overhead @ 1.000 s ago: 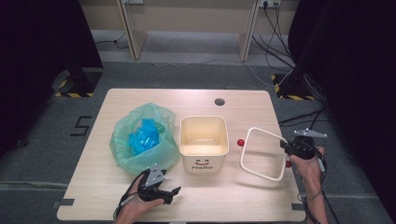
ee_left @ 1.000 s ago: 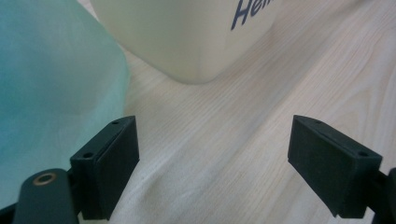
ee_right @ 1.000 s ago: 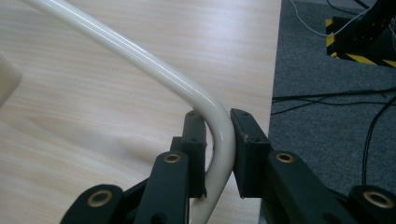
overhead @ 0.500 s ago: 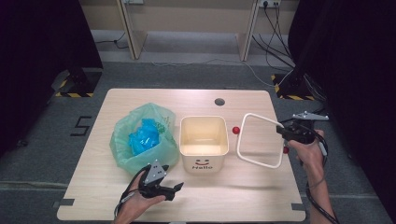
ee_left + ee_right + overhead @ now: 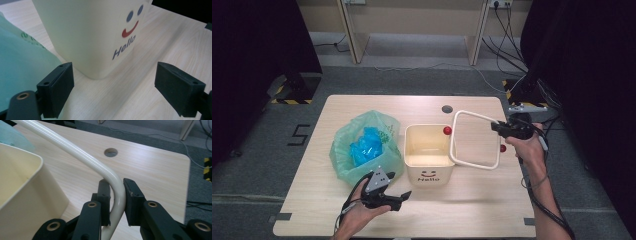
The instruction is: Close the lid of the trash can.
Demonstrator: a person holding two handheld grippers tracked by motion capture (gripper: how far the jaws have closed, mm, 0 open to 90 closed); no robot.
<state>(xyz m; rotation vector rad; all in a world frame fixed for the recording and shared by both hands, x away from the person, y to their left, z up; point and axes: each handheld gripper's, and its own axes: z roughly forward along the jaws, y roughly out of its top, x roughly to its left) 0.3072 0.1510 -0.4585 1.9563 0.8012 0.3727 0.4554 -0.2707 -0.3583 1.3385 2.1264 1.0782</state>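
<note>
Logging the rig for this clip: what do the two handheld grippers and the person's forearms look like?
Both grippers are black. The left gripper has a grey three-cornered plate on top, two blocky square-ended jaws with small screw holes, and brass-coloured pivot rings. The right gripper has the same black jaws and brass rings. A dark cable trails back along each forearm. No sleeves show; the forearms are bare.

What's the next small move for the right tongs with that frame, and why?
Probably carry the cream frame left until it sits square above the bin. The right tongs grip its corner; it hangs tilted, overlapping only the bin's right edge.
</note>
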